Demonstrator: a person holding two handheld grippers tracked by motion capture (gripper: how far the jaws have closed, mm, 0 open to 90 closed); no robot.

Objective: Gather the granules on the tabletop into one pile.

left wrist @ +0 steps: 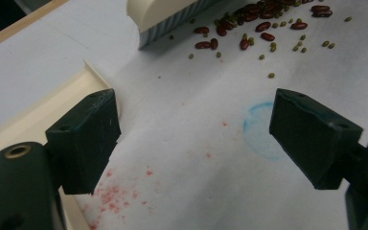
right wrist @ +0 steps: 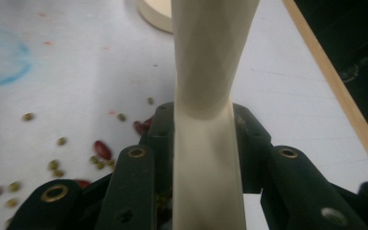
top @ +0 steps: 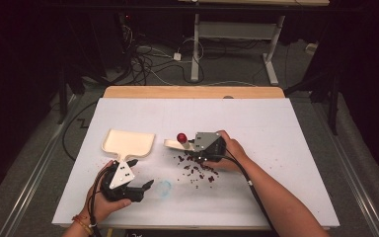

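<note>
While the right gripper [top: 197, 148] clamps its jaws on the brush [right wrist: 206, 96], the left gripper [top: 140, 173] rests wide open beside the dustpan [top: 128, 142].

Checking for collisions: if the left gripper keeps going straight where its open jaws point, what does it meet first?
Probably bare white table, then the scattered beans beside the brush. The left gripper is open; depth is uncertain.

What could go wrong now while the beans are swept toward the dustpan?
The left gripper hangs open beside the dustpan, not holding it, so the pan may slide when the brush pushes beans in. The beans lie scattered widely, so small green ones may be missed or roll away.
</note>
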